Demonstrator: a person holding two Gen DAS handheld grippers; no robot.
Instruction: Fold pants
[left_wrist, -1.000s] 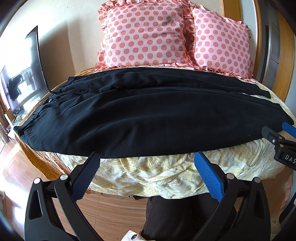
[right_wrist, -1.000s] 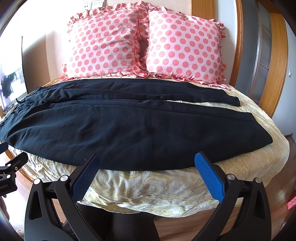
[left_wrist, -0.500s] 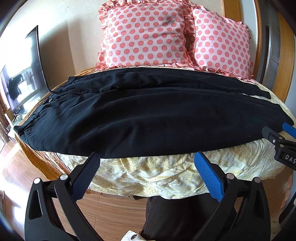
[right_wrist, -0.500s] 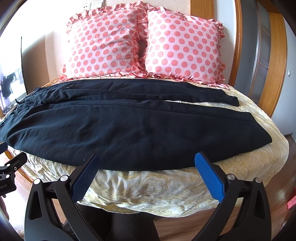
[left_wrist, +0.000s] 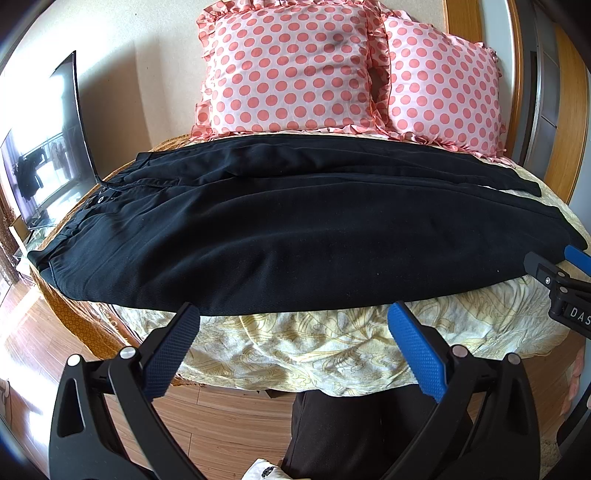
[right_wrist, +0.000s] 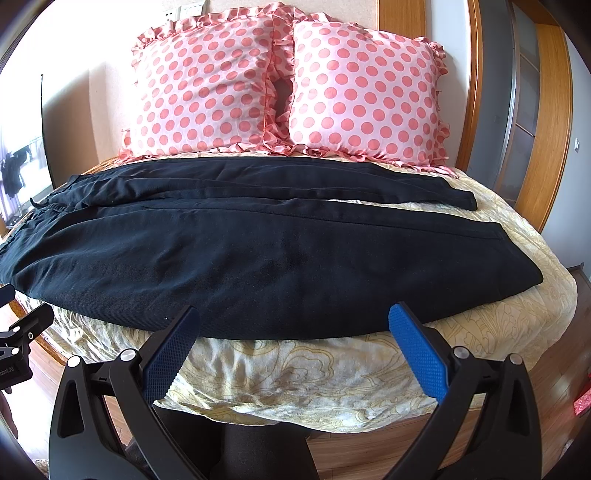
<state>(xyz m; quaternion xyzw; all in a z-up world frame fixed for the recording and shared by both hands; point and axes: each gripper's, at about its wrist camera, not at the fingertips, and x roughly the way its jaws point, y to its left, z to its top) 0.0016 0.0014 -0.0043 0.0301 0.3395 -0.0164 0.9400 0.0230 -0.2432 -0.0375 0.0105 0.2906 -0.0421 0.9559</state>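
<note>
Bed, yellow patterned cover, fills frame centre. On it: black pants laid flat across centre, waistband at left; 2 polka-dot pillows upright, top centre.

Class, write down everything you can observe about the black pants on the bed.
The black pants are of a dark, matte woven-looking cloth and lie unfolded, flat across the bed's pale yellow patterned cover. The waistband, with a button, points left; the hems point right. The two legs spread slightly apart, the far one near the polka-dot pillows. Mild creases show. Neither open tool touches them.
</note>
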